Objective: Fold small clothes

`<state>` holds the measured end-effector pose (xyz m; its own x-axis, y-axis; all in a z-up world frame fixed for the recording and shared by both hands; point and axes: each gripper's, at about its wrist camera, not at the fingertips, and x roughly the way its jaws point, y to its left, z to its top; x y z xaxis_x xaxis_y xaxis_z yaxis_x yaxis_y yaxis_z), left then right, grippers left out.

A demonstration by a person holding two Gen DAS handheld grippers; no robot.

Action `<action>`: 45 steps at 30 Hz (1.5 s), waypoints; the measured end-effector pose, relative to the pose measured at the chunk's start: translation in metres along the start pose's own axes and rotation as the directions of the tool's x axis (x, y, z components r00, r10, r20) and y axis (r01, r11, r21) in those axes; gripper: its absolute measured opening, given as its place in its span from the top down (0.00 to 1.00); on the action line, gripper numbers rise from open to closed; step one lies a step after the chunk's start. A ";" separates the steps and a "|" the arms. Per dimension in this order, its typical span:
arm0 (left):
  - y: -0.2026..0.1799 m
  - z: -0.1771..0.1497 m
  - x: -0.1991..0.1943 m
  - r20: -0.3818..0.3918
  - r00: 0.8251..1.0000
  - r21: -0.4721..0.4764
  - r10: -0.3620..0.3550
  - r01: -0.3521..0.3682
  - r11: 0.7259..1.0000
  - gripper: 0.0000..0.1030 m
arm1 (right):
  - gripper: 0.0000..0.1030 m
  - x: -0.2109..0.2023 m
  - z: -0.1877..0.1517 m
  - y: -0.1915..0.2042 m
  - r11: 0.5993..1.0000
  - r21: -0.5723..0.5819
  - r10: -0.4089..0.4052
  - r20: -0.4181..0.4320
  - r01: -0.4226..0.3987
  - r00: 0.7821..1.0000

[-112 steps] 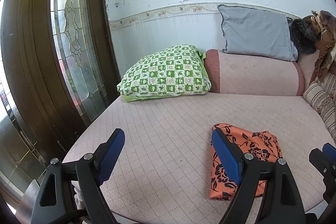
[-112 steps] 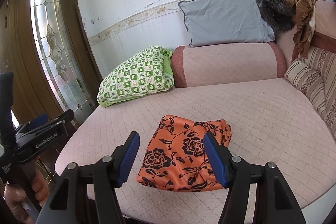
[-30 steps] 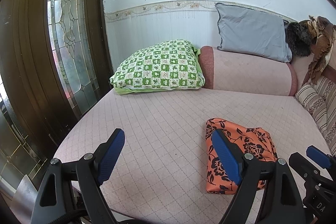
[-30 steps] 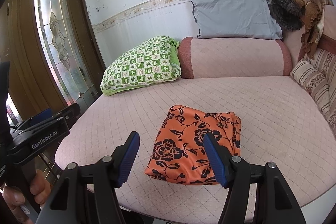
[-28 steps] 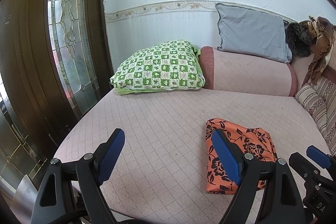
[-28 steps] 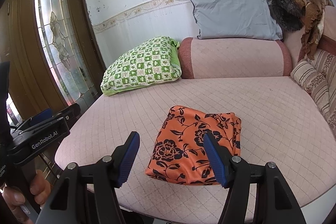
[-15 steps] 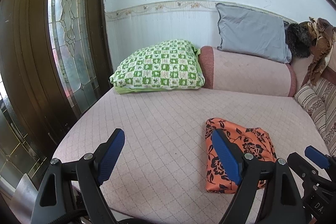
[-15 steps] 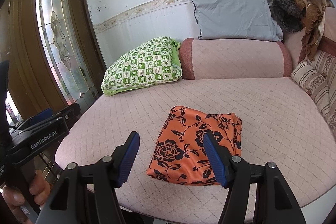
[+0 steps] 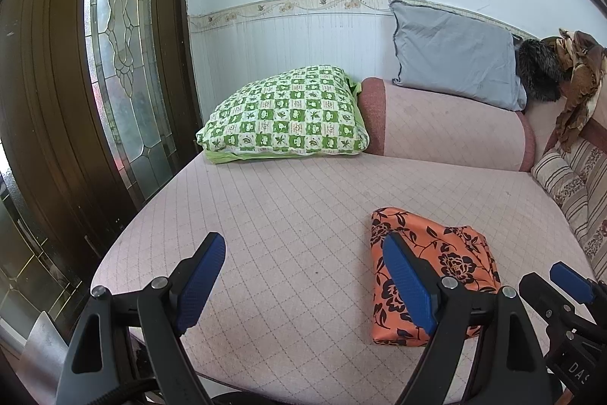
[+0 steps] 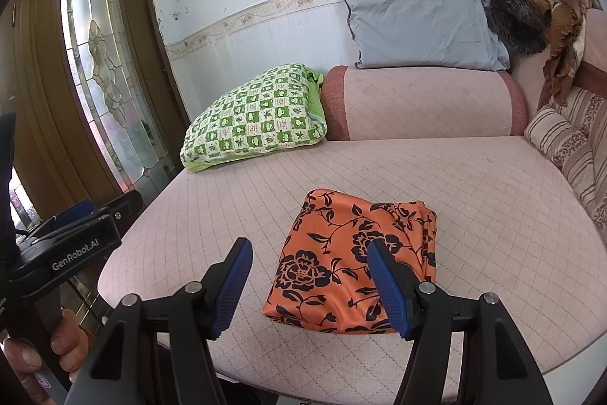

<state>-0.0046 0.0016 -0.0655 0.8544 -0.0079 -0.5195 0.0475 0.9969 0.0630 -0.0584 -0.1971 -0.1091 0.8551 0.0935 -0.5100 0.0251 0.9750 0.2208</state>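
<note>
Both our grippers, left gripper [image 9: 303,285] and right gripper [image 10: 309,285], hung wide and empty above the folded orange garment [image 10: 353,260] on the sofa [image 10: 474,185].

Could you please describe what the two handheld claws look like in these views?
Both the left claw and the right claw have black angular frames with silver pivot bolts and ribbed blue pads. The left one's body carries white "GenRobot.AI" lettering, seen from the right wrist view. No sleeve is visible.

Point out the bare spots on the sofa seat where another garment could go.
Widest bare patch: seat between green checked pillow and folded orange garment. More room between the garment and striped cushion. Crowded along the bolster and grey pillow.
</note>
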 end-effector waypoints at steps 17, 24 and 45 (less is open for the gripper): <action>0.000 -0.002 0.005 0.000 1.000 0.001 -0.004 0.004 1.000 0.17 | 0.35 0.007 0.000 0.002 1.000 -0.001 0.006 -0.009 -0.006 1.000; 0.001 -0.002 0.015 -0.012 1.000 -0.007 -0.005 0.005 1.000 0.17 | 0.35 0.014 0.004 0.003 1.000 -0.002 0.014 -0.011 -0.014 1.000; -0.009 0.022 0.046 -0.017 1.000 0.012 -0.024 0.024 1.000 0.17 | 0.35 0.051 0.041 0.007 0.998 0.011 0.059 -0.008 -0.059 0.998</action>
<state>0.0453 -0.0096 -0.0711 0.8443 -0.0300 -0.5351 0.0737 0.9954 0.0604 0.0064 -0.1935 -0.0997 0.8510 0.1527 -0.5025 -0.0201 0.9656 0.2593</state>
